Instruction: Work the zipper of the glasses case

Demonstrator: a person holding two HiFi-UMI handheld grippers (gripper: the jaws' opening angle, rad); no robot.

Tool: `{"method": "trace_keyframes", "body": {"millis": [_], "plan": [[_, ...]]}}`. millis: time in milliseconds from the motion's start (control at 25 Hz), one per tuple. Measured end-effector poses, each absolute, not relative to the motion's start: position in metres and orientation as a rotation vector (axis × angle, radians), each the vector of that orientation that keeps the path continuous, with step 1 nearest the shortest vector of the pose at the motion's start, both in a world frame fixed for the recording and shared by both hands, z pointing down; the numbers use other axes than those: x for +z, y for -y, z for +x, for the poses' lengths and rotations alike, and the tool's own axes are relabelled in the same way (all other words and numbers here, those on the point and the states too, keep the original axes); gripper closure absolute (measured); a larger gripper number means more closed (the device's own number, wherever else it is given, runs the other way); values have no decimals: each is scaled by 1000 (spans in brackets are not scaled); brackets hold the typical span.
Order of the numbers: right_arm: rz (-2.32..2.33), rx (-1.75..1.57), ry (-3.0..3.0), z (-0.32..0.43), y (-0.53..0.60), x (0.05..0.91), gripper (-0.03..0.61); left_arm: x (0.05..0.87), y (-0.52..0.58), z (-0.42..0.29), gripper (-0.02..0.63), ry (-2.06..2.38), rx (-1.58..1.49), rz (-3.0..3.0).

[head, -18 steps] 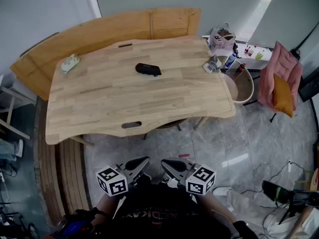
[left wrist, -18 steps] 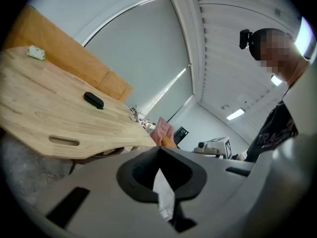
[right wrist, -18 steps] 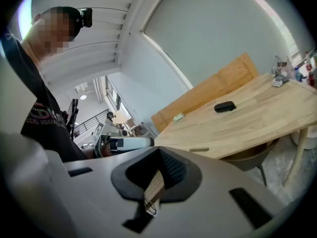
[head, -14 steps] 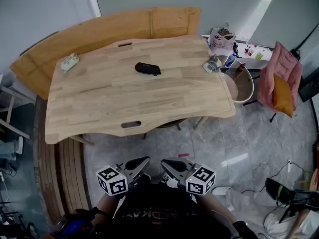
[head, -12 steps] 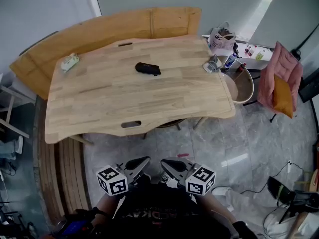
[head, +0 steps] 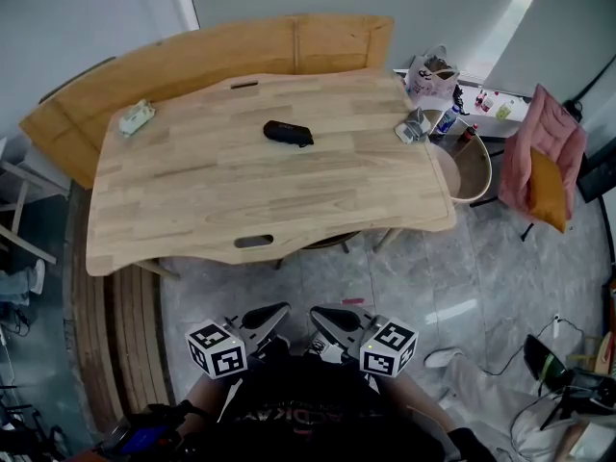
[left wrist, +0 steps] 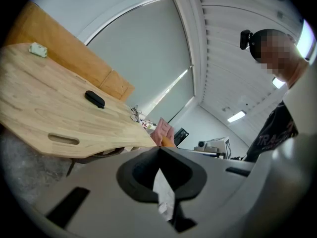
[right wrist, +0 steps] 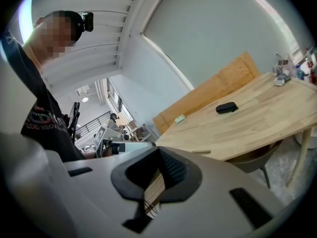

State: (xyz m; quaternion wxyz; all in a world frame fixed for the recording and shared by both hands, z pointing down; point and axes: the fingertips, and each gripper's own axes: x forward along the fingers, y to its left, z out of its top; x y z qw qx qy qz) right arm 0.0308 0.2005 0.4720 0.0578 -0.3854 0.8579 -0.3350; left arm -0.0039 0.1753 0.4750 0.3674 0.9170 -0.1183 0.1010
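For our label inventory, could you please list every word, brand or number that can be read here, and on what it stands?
"TRA": white print on the person's black shirt, rest cut off.
On the glasses case: any mark too small to read.
On the packet, bag and bottles: print too blurred to read.
On the marker cubes: square patterns only, no letters.

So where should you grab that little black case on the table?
Probably across its narrow middle, coming down from above. The glasses case lies flat on the table. It is long and slim, with bare wood all round it, so the jaws could straddle its short width, one on each long side.
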Motion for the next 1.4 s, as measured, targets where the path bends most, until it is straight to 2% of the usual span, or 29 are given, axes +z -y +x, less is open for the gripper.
{"method": "trace_keyframes", "body": {"millis": [400, 1400], "plan": [[-1165, -1050, -2566, 27, -192, 472, 565, 473, -164, -11, 611, 304, 234, 2345], [-1329, -955, -2475, -25, -92, 442, 565, 452, -61, -84, 611, 229, 178, 2383]]}}
